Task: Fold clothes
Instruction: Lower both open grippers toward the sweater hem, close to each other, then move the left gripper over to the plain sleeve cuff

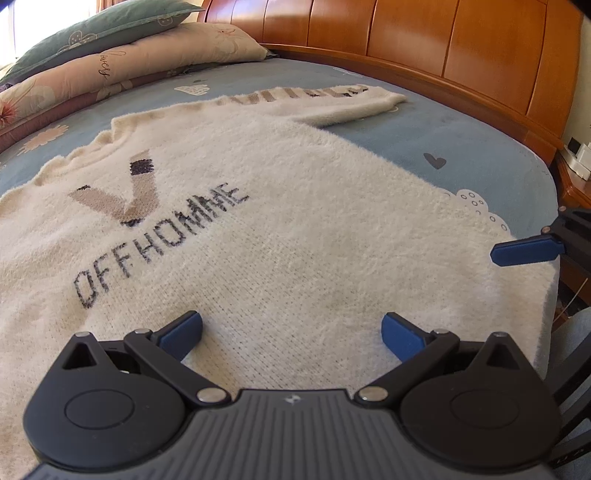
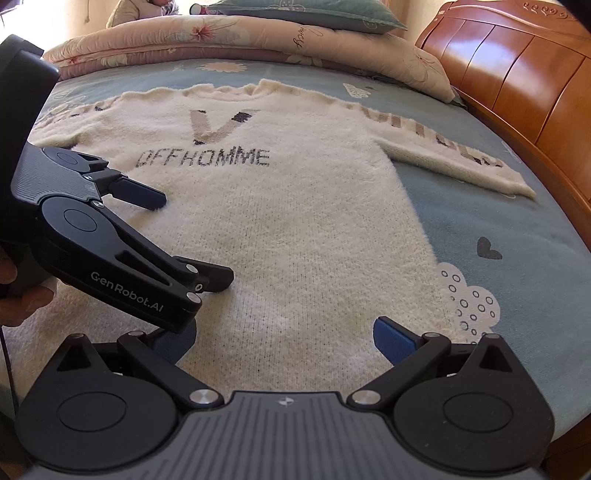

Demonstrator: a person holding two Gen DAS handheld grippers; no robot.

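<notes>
Sweater point(image 2: 295, 221), cream and fluffy, lies spread flat and face up on the bed point(image 2: 517, 229), which wears a blue-grey sheet printed with hearts and clouds. Across its chest are a large tan V and the dark lettering OFFHOMME. One sleeve point(image 2: 454, 162) stretches out toward the wooden headboard point(image 2: 517, 74). Folded quilts point(image 2: 236, 40) and a green pillow point(image 2: 303, 14) are stacked at the far edge of the bed.

I hold my left gripper point(image 1: 291, 332) low over the sweater's bottom hem, its blue-padded fingers point(image 1: 183, 332) spread wide with nothing between them. My right gripper point(image 2: 284, 338) hovers just beside it near the hem's other corner, its fingers point(image 2: 393, 341) also wide apart and empty. My left hand point(image 2: 22, 295) shows at the edge of the right wrist view.
</notes>
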